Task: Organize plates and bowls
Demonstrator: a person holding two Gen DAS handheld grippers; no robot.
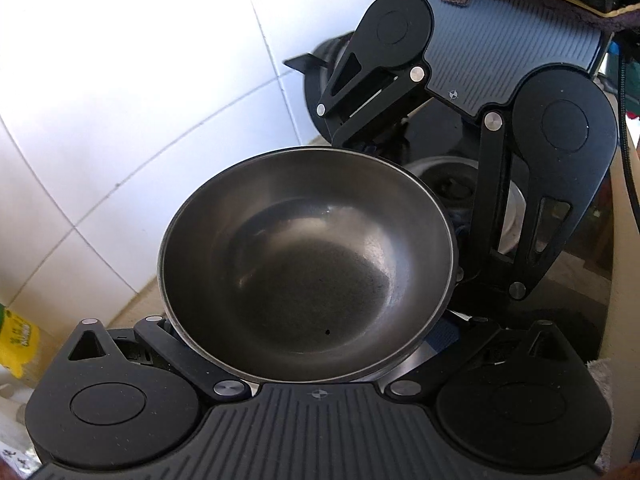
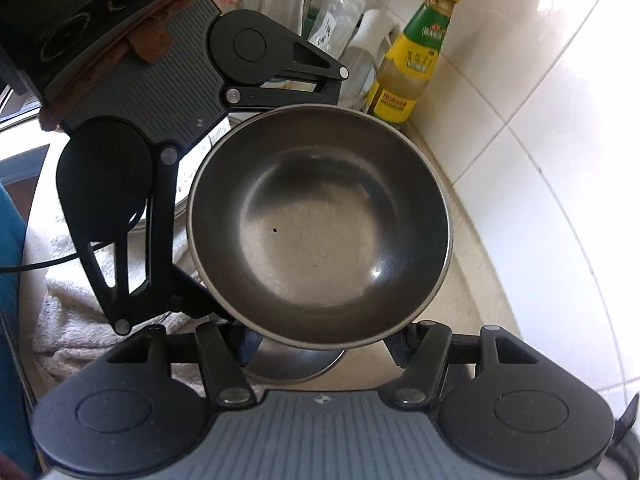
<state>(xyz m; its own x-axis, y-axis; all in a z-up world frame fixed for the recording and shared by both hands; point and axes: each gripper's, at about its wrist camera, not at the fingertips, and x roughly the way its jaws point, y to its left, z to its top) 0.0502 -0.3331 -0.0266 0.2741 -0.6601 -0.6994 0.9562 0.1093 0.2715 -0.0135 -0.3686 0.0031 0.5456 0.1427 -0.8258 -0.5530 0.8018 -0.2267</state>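
The steel bowl [image 2: 320, 224] is carried clear of the surface [image 2: 472, 280], clamped between the left tool [image 1: 308, 344] and right tool [image 2: 320, 340], each gripping an opposite rim. Both tools should be kept level and moved together, so the bowl is not twisted loose. The yellow-capped bottle [image 2: 412, 64] bears a label whose writing cannot be read.

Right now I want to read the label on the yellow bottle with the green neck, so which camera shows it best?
The right wrist view: the bottle stands whole, cap to label, behind the steel bowl against the tiled wall. The left wrist view catches only a yellow sliver of it at the left edge, too cropped to read.
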